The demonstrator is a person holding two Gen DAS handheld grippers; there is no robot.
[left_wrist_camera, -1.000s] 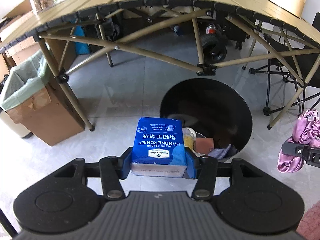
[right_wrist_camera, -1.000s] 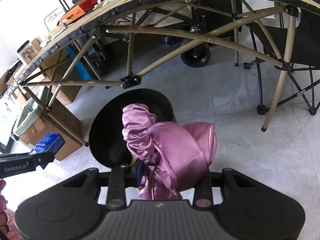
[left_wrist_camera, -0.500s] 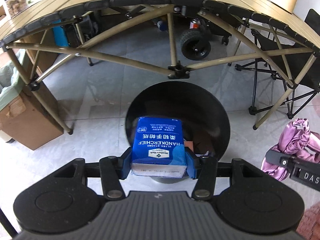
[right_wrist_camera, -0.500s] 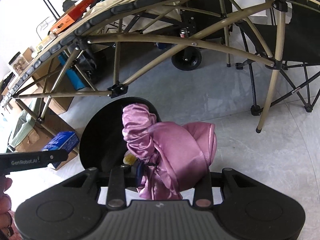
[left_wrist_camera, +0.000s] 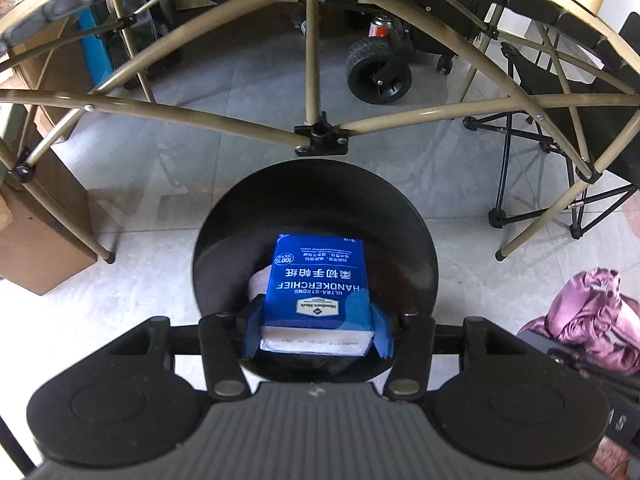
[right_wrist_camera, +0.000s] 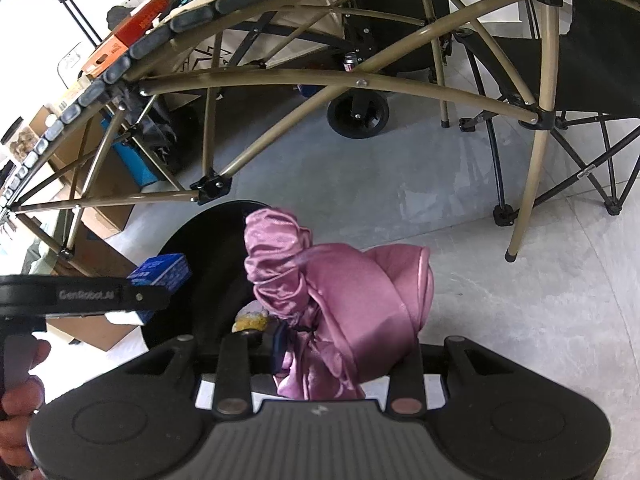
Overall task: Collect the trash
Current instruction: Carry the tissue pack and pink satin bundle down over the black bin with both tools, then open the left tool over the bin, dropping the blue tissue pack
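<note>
We held the left gripper (left_wrist_camera: 316,332) clenched on a blue tissue pack (left_wrist_camera: 318,292), its blue pads pressed against both sides of the pack. The pack hung right above the open mouth of the black bin (left_wrist_camera: 416,240), which stood on the grey floor (left_wrist_camera: 168,184) just in front of the folding table (left_wrist_camera: 224,120) frame. Some scraps lay at the bottom of the bin. Our right gripper (right_wrist_camera: 320,360) was clamped on a bunched pink cloth (right_wrist_camera: 352,292), held just right of the bin (right_wrist_camera: 208,248), near its rim. A cardboard box (left_wrist_camera: 36,248) stood to the left.
</note>
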